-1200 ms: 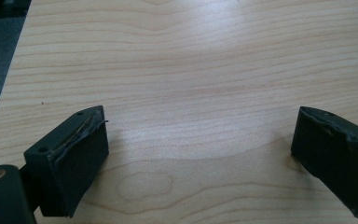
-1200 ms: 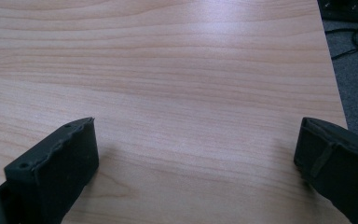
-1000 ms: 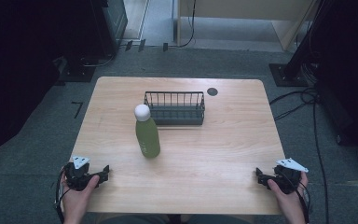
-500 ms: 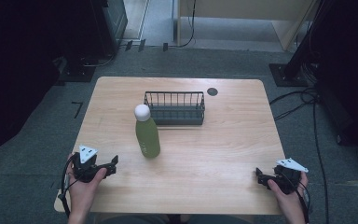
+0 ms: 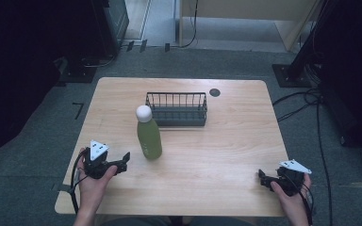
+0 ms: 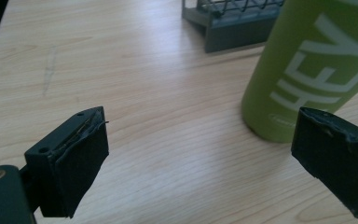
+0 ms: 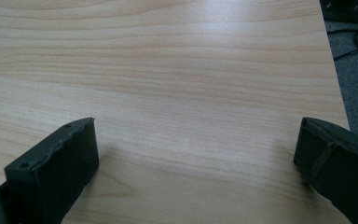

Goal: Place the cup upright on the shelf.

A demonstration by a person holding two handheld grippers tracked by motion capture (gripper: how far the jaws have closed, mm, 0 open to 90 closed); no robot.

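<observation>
A green bottle (image 5: 148, 136) with a white cap stands upright near the middle of the wooden table (image 5: 226, 155). In the left gripper view the green bottle (image 6: 317, 65) shows white lettering, just ahead of the right-hand jaw. My left gripper (image 5: 122, 162) is open, a short way left of the bottle, not touching it; in its own view the left gripper (image 6: 205, 158) holds nothing. My right gripper (image 5: 262, 178) rests open near the table's front right corner. The right gripper (image 7: 196, 163) has bare wood between its jaws.
A dark wire basket (image 5: 176, 109) stands behind the bottle; the basket's corner (image 6: 235, 21) shows at the top of the left gripper view. A small black disc (image 5: 214, 92) lies at the back right. Cables (image 5: 306, 101) run on the floor to the right.
My left gripper has moved forward and to the right, closing in on the green bottle. The right gripper has stayed where it was.
</observation>
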